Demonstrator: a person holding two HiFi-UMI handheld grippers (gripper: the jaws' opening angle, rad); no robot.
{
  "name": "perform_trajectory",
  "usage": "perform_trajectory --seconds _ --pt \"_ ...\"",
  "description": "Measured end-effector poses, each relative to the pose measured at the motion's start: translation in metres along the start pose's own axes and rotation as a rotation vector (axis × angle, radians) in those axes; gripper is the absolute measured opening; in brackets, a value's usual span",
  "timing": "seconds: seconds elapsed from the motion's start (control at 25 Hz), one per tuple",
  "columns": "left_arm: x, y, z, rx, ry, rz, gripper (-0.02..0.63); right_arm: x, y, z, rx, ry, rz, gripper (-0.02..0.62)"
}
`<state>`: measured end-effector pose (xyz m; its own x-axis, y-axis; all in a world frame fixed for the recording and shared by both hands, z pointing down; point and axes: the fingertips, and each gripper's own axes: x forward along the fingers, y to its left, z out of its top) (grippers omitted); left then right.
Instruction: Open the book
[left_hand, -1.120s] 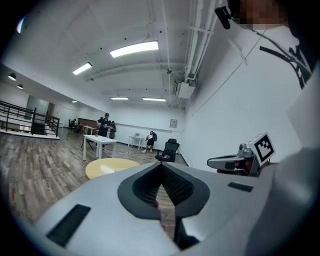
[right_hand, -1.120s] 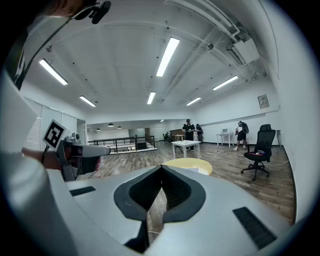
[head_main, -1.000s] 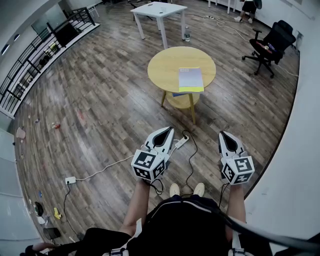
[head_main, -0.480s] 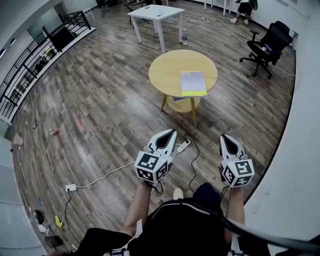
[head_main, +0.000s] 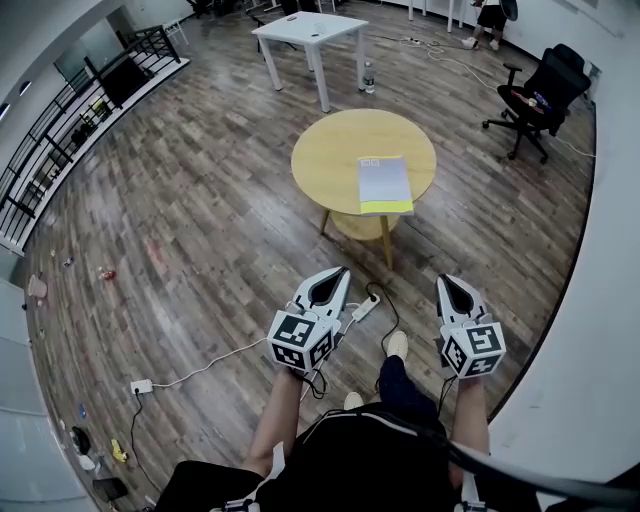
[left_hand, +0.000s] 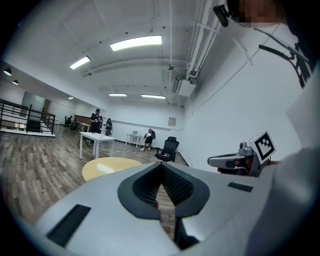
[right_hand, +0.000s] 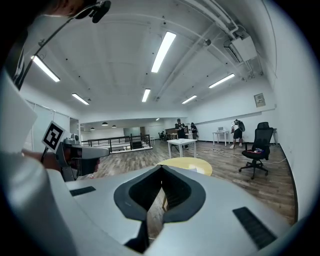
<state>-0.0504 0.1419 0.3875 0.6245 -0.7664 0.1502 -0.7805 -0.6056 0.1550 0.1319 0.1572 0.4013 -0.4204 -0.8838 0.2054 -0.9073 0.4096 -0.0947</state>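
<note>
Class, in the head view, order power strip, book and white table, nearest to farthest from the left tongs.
1. Power strip, floor beside the left tongs.
2. Book, on the round table.
3. White table, far back.

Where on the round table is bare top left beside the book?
The book lies right of centre on the round table, its near edge at the rim. Bare: the whole left half, book to left rim, and a strip beyond the book. Tight: the narrow margin on its right.
</note>
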Motion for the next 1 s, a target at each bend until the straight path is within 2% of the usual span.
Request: perform_trajectory --seconds 0.48,0.8,1.0 --pt "0.139 0.031 0.025 -0.021 0.009 0.074 -0.002 0.105 -0.114 0.029 0.006 0.03 0.093 0.003" --pt "0.179 0.043 0.014 -0.024 0.066 0.096 -0.002 0.142 -0.143 0.016 0.057 0.066 0.126 0.003" --pt "0.196 0.054 0.016 -0.029 0.072 0.094 -0.002 0.156 -0.156 0.015 0.067 0.078 0.119 0.003"
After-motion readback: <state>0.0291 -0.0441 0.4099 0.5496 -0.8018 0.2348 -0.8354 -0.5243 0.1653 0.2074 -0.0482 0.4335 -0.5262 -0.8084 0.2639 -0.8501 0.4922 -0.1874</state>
